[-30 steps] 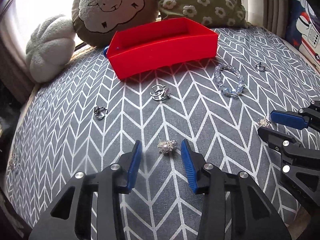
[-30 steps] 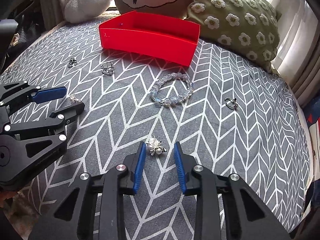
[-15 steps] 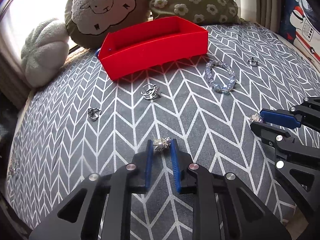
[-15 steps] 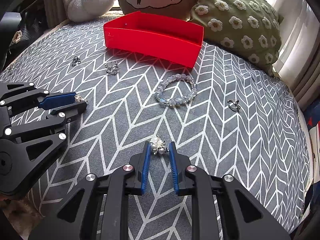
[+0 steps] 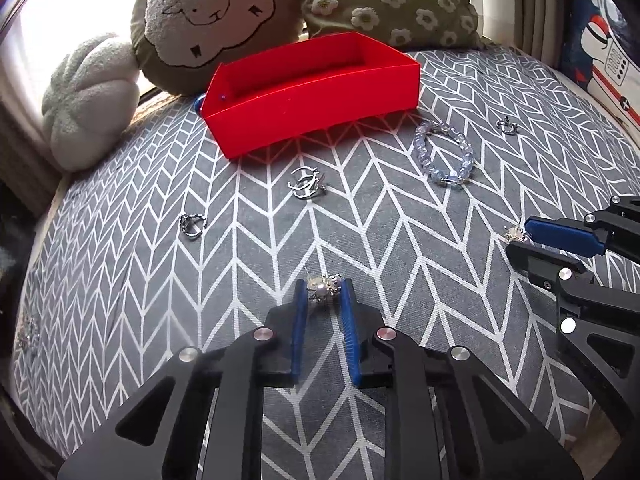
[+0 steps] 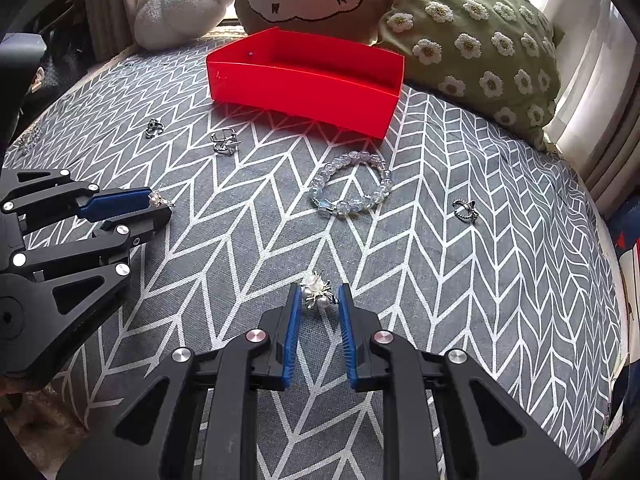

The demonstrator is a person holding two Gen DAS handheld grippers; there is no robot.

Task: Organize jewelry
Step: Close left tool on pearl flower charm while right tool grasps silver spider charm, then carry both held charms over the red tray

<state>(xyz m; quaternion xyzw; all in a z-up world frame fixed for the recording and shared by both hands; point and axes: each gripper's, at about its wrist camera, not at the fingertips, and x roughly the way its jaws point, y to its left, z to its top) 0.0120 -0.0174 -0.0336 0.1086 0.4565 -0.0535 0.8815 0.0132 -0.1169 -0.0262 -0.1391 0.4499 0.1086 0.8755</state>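
Note:
My left gripper [image 5: 323, 292] is shut on a silver pearl brooch [image 5: 323, 287] at its fingertips, just above the grey chevron cloth. My right gripper [image 6: 318, 296] is shut on a second pearl brooch [image 6: 316, 290]. Each gripper shows in the other's view: the right one [image 5: 518, 238] and the left one [image 6: 158, 206]. The red tray [image 5: 312, 88], also in the right wrist view [image 6: 304, 84], stands at the back. A bead bracelet [image 5: 444, 154] [image 6: 352, 188] and silver rings [image 5: 306, 184] [image 5: 192, 224] [image 5: 506, 126] lie on the cloth.
Cushions line the back: a sheep cushion [image 5: 212, 20], a green flowered one [image 5: 392, 0] and a white one [image 5: 88, 100]. A small silver piece [image 5: 26, 332] lies at the cloth's left edge. The cloth edge drops off at left and right.
Both grippers closed from open onto their pearl brooches and now hold them. Both have drawn slightly back from the tray.

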